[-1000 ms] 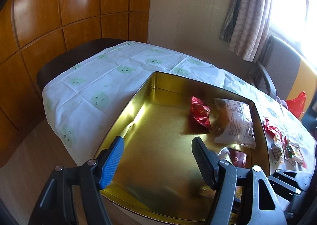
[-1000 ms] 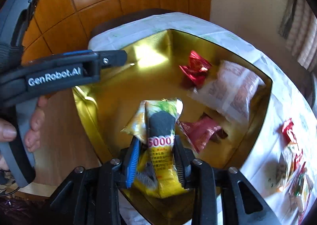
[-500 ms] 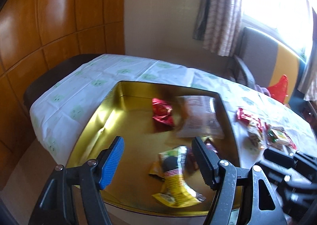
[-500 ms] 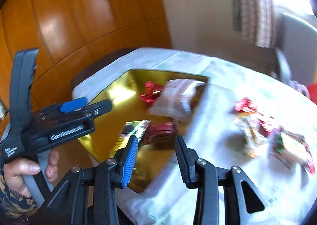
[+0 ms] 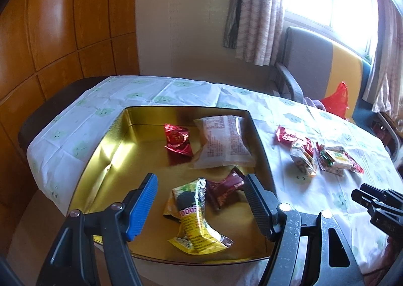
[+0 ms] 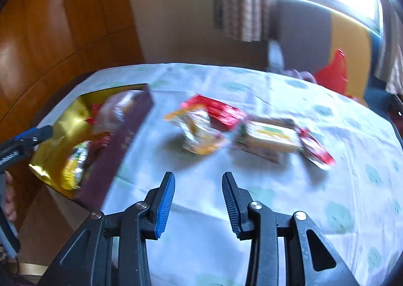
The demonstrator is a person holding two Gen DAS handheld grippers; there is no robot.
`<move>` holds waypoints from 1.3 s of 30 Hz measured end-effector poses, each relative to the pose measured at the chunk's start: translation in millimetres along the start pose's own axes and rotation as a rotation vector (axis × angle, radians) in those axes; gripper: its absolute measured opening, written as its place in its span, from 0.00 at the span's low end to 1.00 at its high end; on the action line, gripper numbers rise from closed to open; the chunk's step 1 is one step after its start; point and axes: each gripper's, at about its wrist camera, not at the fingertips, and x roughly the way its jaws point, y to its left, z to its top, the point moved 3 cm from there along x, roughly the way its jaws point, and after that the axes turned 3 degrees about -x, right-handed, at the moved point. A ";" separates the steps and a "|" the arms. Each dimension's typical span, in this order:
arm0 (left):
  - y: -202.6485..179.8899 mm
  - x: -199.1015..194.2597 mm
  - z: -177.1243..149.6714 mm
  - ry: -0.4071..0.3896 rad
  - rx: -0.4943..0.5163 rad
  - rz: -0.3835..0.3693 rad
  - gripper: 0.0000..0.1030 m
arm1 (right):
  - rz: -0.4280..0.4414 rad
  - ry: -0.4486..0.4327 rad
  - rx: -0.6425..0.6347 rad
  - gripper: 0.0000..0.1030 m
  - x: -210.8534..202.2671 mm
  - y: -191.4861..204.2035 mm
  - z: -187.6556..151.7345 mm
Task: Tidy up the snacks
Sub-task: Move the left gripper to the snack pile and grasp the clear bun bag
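Holding both hand-held grippers empty, you keep the left hand-held gripper (image 5: 200, 200) parted over the gold tin (image 5: 105, 150), where four snacks lie. Your right hand-held gripper (image 6: 199, 197), jaws apart, faces loose packets (image 6: 201, 132) on the counter (image 6: 277, 197); nothing blocks them.

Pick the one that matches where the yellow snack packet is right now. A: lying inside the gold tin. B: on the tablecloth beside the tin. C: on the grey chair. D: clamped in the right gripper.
A: the yellow snack packet lies loose on the floor of the gold tin, and nothing sits between the fingers of the right gripper.
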 end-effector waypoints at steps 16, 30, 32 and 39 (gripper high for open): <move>-67.2 10.7 -2.0 0.099 0.145 -0.147 0.69 | -0.089 0.055 0.085 0.38 10.8 -59.9 -48.7; -165.3 69.8 9.9 0.288 0.194 -0.273 0.69 | -0.044 0.085 0.080 0.38 19.6 -60.5 -71.8; -173.6 85.5 11.9 0.318 0.174 -0.288 0.69 | -0.040 0.075 0.081 0.38 18.3 -60.5 -73.6; -195.3 153.7 21.7 0.383 0.072 -0.193 0.75 | -0.016 0.066 0.074 0.43 18.3 -60.6 -75.1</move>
